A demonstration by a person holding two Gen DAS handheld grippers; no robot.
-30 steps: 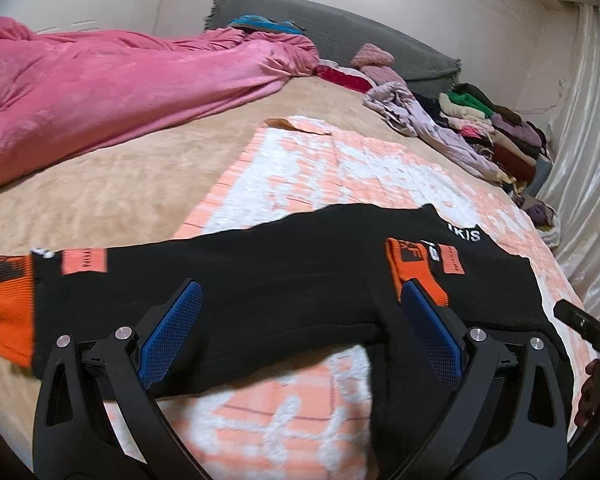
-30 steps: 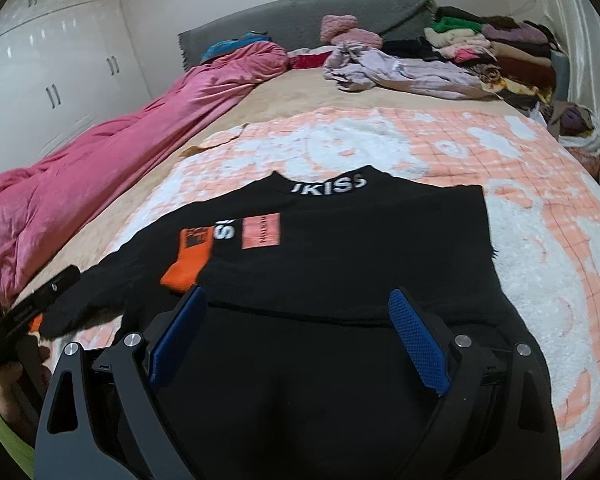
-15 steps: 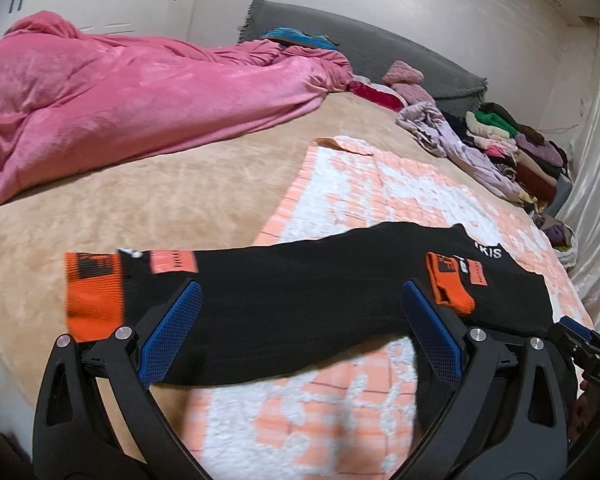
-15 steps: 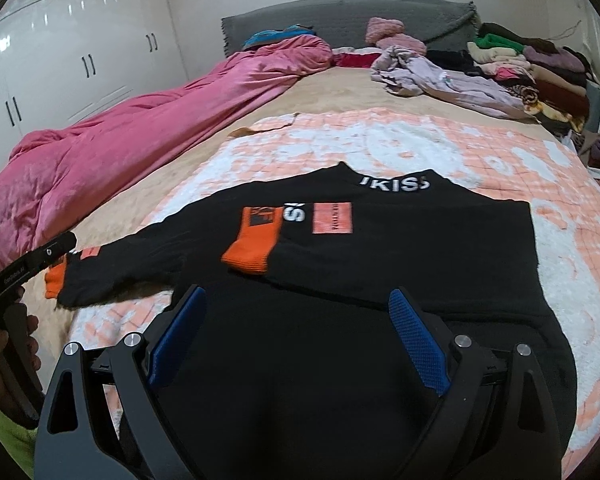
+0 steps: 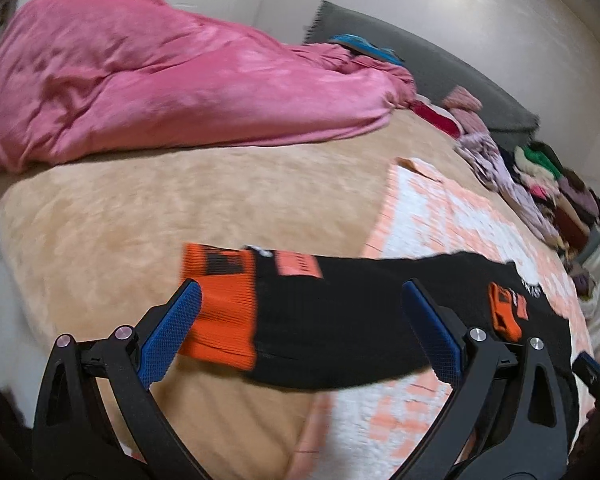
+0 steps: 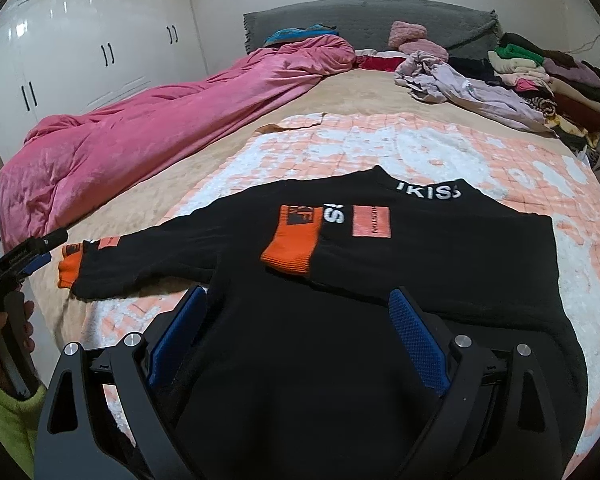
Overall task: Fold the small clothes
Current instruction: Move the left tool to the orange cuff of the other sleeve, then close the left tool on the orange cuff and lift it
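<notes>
A black sweater [image 6: 400, 280] with orange cuffs lies flat on an orange-and-white blanket [image 6: 380, 148] on the bed. One sleeve is folded across the chest, its orange cuff [image 6: 296, 240] near the collar. The other sleeve [image 5: 332, 312] stretches out to the left, its orange cuff [image 5: 224, 300] on the beige sheet. My left gripper [image 5: 300, 328] is open and empty, just above that outstretched sleeve near its cuff. It also shows in the right wrist view [image 6: 32, 256]. My right gripper [image 6: 296, 336] is open and empty over the sweater's lower body.
A pink duvet [image 6: 140, 136] lies along the left of the bed. A lilac garment [image 6: 460, 88] and stacked clothes [image 6: 552, 80] sit at the far right by the grey headboard [image 6: 360, 16]. White wardrobes [image 6: 80, 52] stand at the left.
My left gripper has moved left along the outstretched sleeve toward its orange cuff. My right gripper has turned slightly left and stays open over the sweater body.
</notes>
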